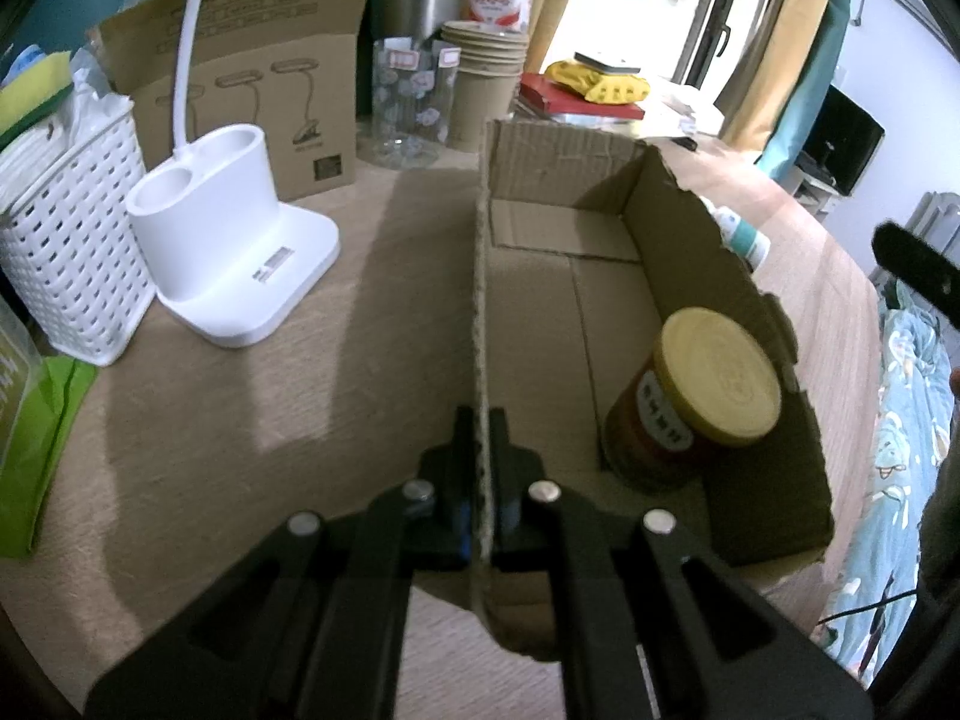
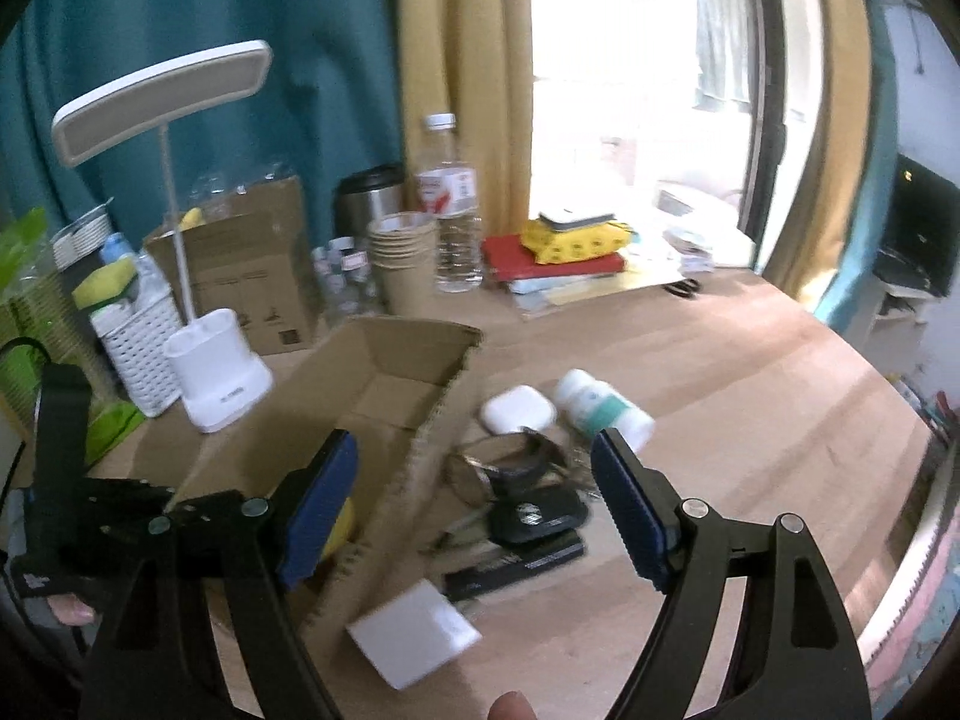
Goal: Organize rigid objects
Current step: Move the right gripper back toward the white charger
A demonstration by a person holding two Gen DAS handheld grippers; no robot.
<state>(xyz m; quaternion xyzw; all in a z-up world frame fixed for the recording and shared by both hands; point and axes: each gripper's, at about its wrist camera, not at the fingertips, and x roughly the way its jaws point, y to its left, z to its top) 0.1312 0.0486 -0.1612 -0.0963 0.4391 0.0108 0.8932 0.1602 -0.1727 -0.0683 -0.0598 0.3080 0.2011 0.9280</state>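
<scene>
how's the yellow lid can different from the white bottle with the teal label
The yellow-lidded can sits inside the cardboard box; the white bottle lies on the table outside it. The can stands roughly upright, lid up, while the bottle lies on its side. The can is red-brown with a yellow lid; the bottle is white with a teal label. Both are round containers.

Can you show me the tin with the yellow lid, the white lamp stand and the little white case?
Round yellow-lidded tin (image 1: pixel 720 375), left wrist view, lid top.
White plastic lamp stand (image 1: pixel 207 192), left wrist view, cup wall.
Small white rounded case (image 2: pixel 517 410), right wrist view, top.
</scene>
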